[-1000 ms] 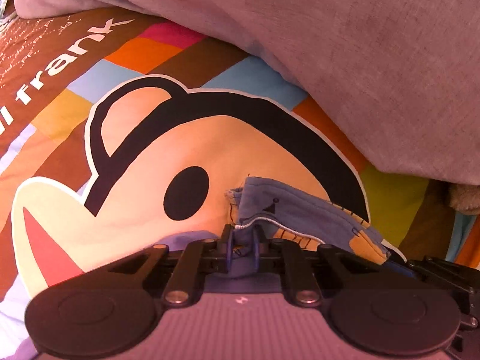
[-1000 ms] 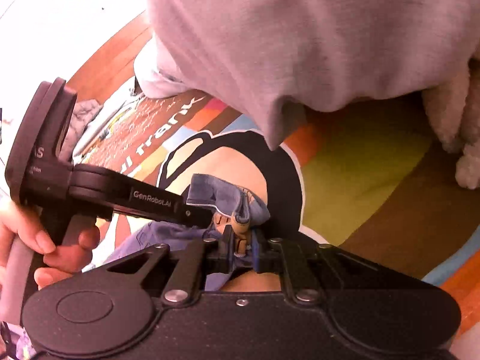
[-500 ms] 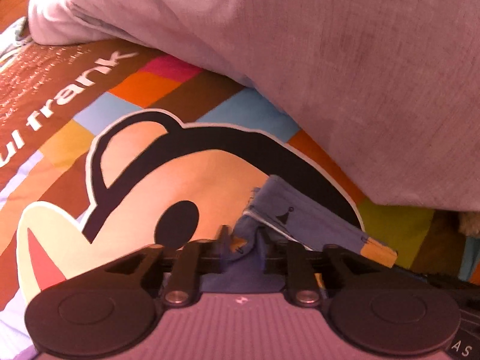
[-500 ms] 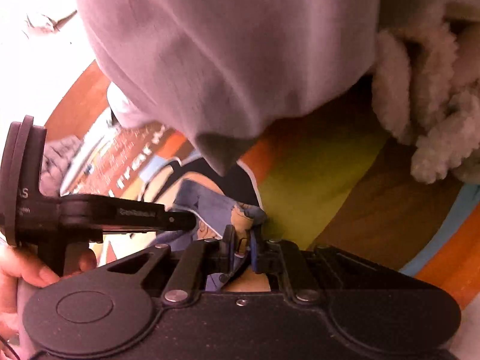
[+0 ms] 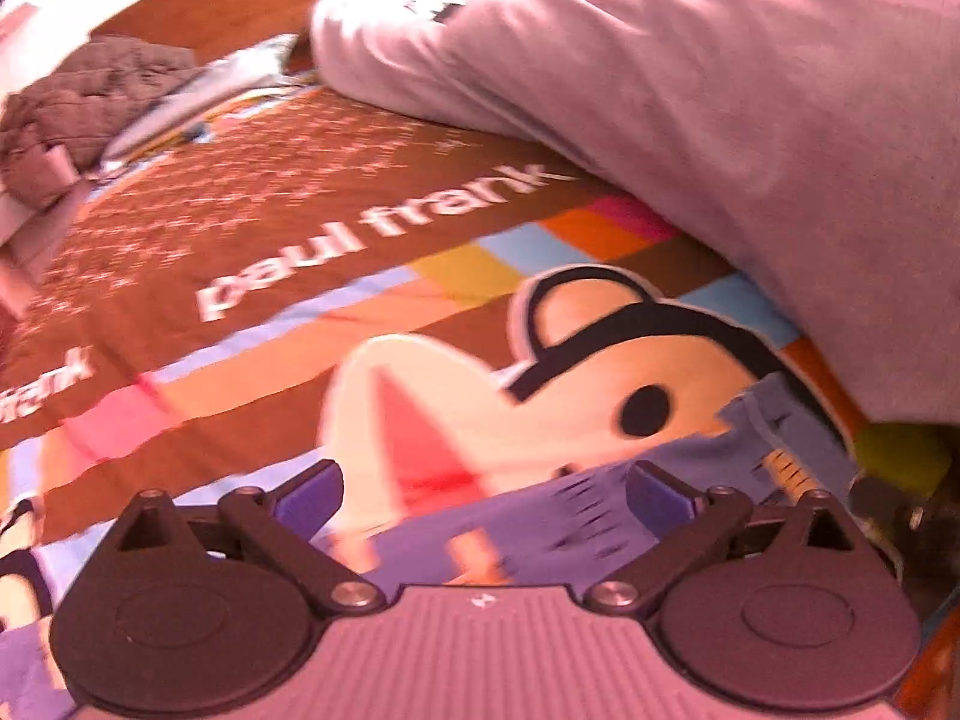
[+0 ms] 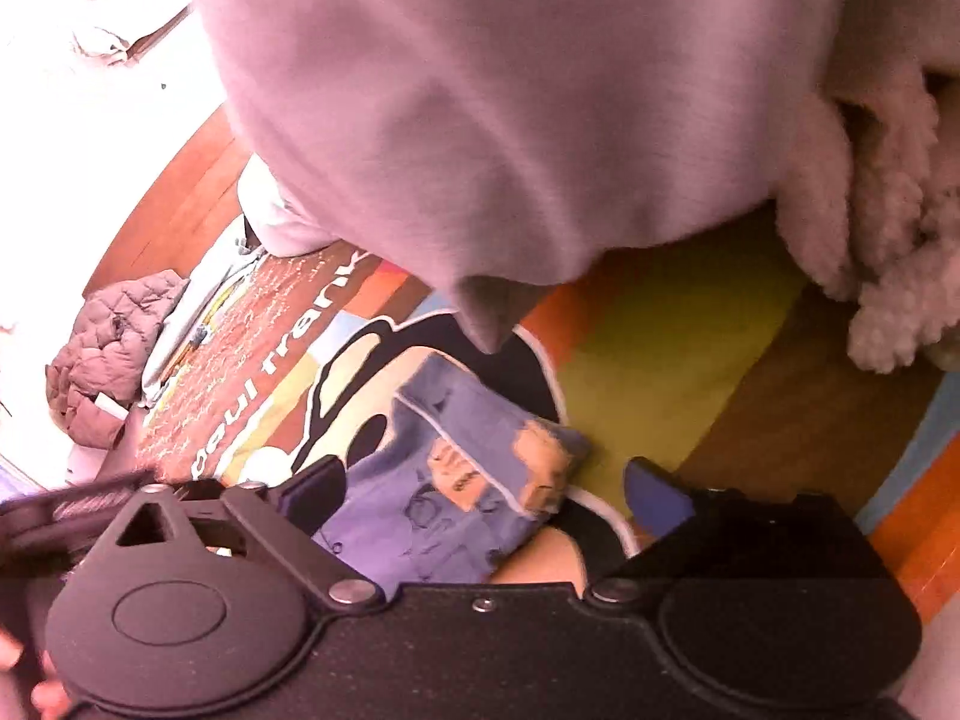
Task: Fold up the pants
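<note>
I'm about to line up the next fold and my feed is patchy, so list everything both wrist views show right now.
pants: one pair, small, blue with tan patches, lying released on the bedspread between the right gripper's open jaws.
bedspread: one, brown with colour blocks, a cartoon monkey face and "paul frank" lettering, under everything.
grey blanket: one, pale grey, heaped along the far side, hanging over the bedspread.
fleecy item: one, cream, far right; what it is I cannot tell.
quilted jacket: one, grey-brown, crumpled at the far left edge.
left gripper: one, black with blue pads; jaws just opened, holding nothing.
right gripper: one, black with blue pads; jaws just opened, pads off the pants.
</note>
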`<action>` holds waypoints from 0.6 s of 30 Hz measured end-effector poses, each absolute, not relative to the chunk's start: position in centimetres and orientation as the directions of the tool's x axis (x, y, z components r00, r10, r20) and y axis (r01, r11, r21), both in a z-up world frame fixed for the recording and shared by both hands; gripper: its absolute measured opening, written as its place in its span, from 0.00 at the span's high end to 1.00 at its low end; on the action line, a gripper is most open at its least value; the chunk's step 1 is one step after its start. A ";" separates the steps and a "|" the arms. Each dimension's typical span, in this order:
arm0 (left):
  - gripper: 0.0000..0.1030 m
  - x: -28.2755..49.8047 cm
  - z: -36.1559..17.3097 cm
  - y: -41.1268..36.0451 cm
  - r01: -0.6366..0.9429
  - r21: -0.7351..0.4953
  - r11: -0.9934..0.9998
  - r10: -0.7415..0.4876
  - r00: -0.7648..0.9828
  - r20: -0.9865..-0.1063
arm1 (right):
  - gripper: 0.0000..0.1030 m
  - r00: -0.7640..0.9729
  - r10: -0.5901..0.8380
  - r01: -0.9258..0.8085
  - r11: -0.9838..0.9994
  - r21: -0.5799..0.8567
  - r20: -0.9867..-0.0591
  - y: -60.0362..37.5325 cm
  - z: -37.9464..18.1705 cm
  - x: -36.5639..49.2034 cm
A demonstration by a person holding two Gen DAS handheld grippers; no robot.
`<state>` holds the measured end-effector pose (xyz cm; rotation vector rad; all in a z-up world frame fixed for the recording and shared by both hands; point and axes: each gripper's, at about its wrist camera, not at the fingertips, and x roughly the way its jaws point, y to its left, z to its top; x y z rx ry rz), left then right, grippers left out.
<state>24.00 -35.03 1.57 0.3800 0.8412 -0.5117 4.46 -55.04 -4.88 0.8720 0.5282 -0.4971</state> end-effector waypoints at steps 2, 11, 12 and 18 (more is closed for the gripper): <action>0.00 23.7 1.5 -32.6 0.523 0.148 0.839 -0.226 0.584 -0.780 | 0.01 0.780 -0.187 0.582 0.566 0.583 -0.597 -53.9 -4.4 5.2; 0.00 21.9 -5.4 -14.8 0.261 0.140 0.955 -0.029 0.551 -0.834 | 0.05 0.740 0.240 0.285 0.735 0.616 -0.629 -47.9 -6.3 11.5; 0.00 21.5 -5.3 -12.2 0.240 0.042 0.970 -0.097 0.542 -0.835 | 0.07 0.745 0.218 0.296 0.739 0.606 -0.630 -48.4 -6.3 11.4; 0.00 16.9 -5.4 -4.9 0.272 -0.050 0.961 -0.209 0.596 -0.776 | 0.09 0.792 0.050 0.470 0.586 0.661 -0.608 -53.7 -6.8 9.1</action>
